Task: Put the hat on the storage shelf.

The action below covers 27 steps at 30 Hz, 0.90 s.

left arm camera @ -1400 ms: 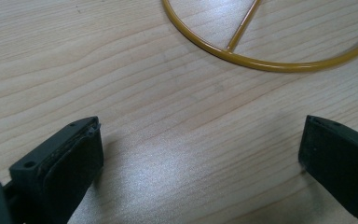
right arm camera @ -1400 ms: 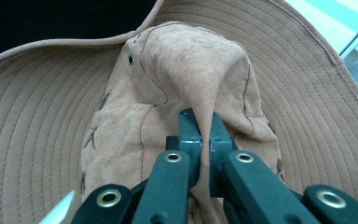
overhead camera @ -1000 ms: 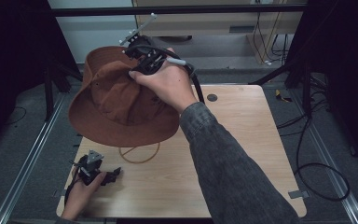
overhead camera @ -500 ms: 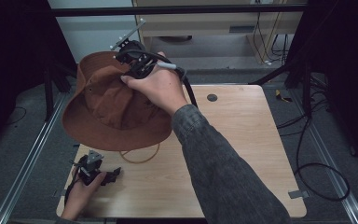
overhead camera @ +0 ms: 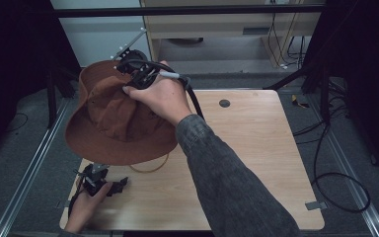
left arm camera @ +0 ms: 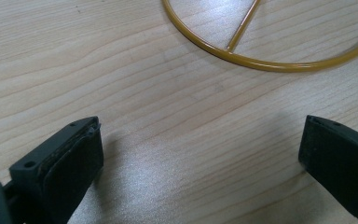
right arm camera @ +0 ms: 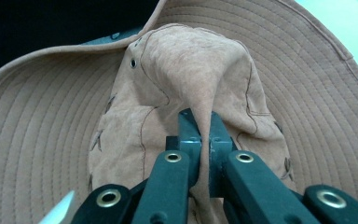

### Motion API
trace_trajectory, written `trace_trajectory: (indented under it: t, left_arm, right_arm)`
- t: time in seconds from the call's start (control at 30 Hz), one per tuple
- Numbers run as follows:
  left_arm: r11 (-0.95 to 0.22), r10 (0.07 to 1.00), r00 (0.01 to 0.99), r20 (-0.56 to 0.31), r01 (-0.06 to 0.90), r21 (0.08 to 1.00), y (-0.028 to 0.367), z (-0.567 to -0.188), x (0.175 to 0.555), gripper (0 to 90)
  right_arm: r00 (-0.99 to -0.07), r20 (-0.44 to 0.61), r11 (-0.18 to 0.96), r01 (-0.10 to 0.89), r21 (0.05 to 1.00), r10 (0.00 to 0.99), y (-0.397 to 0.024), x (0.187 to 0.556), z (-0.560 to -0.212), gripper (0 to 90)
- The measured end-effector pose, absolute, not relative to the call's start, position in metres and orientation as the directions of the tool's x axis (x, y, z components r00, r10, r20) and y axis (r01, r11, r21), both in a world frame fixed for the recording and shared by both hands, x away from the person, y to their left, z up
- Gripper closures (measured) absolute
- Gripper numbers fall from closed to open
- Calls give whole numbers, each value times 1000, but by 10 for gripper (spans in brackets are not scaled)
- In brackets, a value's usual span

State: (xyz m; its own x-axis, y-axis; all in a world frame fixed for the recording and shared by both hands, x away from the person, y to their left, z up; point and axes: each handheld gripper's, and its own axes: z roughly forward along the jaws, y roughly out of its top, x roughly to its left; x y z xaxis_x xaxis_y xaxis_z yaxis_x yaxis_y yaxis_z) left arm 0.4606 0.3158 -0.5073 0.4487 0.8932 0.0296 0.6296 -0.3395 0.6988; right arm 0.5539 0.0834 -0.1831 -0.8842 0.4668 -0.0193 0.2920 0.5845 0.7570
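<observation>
Brown hat [right arm camera: 200,70] crown between jaws

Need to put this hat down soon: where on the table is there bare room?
The table is bare across its right half, from the dark round hole down to the near edge. The left side is crowded: the hat hangs over it, the yellow ring lies beneath, and the left gripper sits at the near-left corner.

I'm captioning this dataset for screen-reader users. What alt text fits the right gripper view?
The right gripper, its two black jaws shut, pinches a fold of fabric at the crown of a brown brimmed hat. The hat's stitched brim spreads wide behind the crown, and a small metal eyelet shows on the crown's upper left.
</observation>
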Motion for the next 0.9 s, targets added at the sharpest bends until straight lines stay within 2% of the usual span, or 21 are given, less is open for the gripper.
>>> trace_trajectory:
  t: [0.9]
  left_arm:
    - [-338, 894, 447, 30, 629, 700, 316, -508, 461, 0]
  right_arm:
    - [-884, 4, 602, 321, 732, 467, 95, 560, -206, 887]
